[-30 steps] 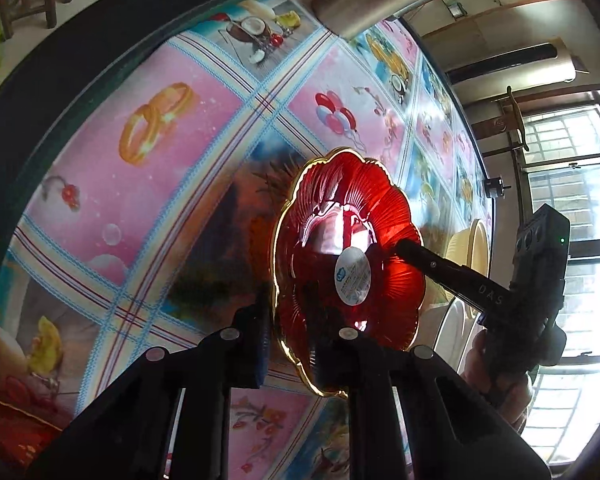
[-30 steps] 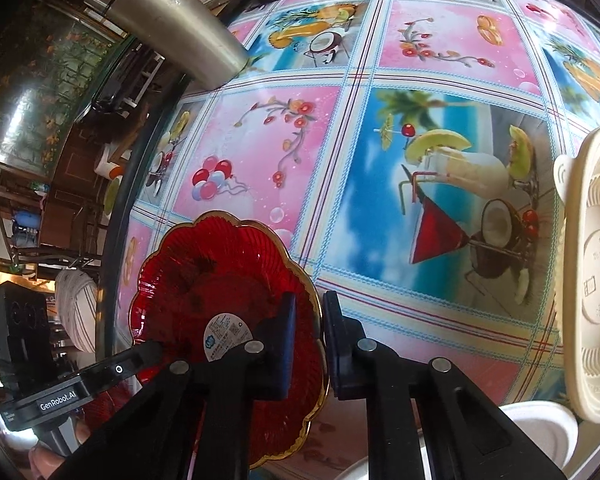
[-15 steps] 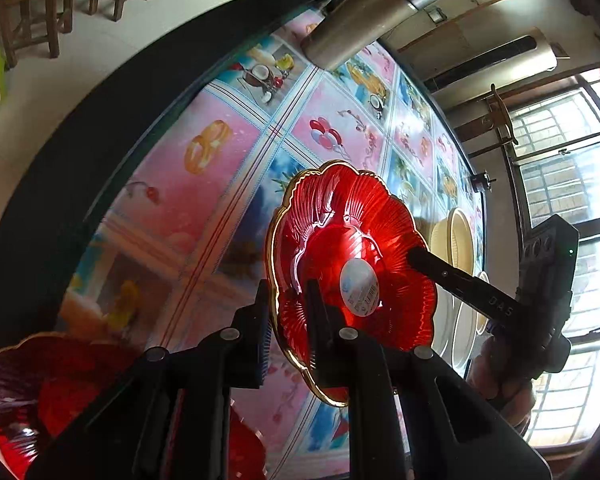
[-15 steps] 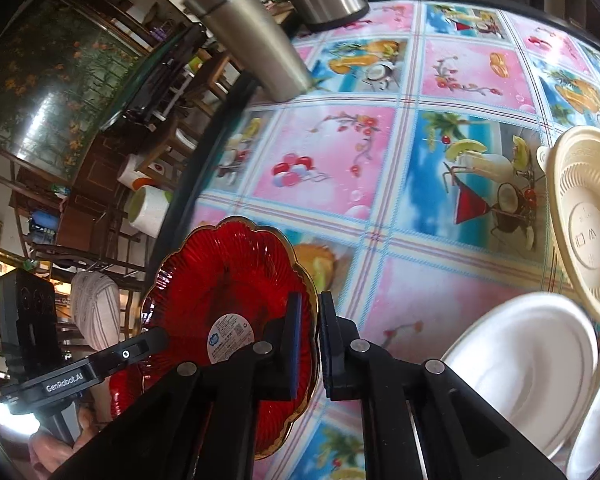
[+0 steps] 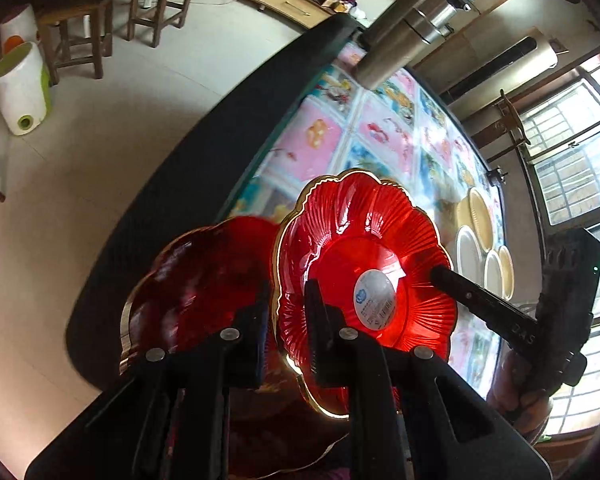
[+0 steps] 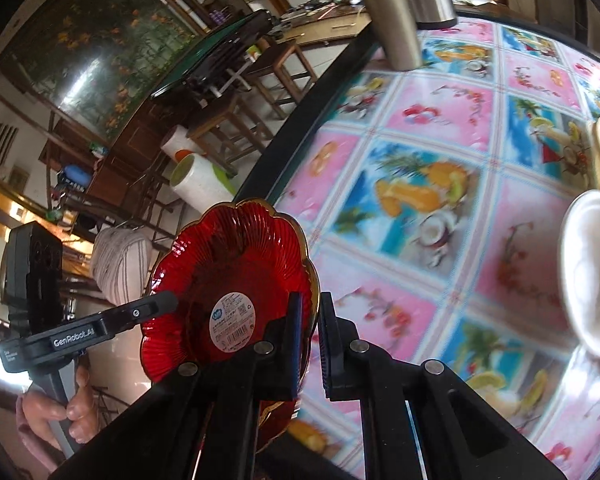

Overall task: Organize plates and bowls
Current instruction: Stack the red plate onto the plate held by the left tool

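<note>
We hold one red plate up off the bench between both claws. Our left claw is clamped on its near rim, and our right claw pinches the opposite rim. The plate stands nearly on edge, its hollow face with the round sticker turned toward the right-wrist camera. It hangs over the bench's dark edge, just beside a second red plate lying lower down. White and tan plates sit well apart, farther along the bench.
</note>
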`<state>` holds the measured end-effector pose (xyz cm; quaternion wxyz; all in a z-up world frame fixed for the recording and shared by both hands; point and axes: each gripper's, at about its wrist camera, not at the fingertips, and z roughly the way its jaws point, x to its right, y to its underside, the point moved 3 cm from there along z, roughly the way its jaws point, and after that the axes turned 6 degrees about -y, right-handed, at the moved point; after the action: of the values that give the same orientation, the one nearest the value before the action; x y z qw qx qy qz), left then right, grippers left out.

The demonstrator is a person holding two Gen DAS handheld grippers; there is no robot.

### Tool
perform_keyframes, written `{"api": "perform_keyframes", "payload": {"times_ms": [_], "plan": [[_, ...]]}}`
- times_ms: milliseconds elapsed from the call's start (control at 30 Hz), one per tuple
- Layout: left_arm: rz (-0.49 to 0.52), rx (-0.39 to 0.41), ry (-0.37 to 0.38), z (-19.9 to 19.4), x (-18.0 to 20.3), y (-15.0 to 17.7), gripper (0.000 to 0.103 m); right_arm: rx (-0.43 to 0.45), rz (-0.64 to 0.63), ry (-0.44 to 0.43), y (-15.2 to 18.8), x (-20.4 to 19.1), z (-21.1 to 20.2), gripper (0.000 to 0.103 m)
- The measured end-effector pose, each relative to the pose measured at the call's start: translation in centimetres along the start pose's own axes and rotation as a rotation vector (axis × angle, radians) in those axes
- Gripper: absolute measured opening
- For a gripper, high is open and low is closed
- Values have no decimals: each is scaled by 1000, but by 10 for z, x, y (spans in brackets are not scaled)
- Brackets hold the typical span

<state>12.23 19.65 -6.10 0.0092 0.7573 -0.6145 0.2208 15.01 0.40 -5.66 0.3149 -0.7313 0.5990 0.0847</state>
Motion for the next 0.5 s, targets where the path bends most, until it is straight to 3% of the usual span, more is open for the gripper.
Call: {"api": "perform_keyframes", "payload": {"times_ms": [233, 500], "plan": [[-3, 8, -55, 1, -40, 27, 13, -48, -30, -6, 42, -28, 33, 9], [52, 23, -113, 5, -48, 42, 13, -72, -34, 7, 66, -33, 53, 9]]}}
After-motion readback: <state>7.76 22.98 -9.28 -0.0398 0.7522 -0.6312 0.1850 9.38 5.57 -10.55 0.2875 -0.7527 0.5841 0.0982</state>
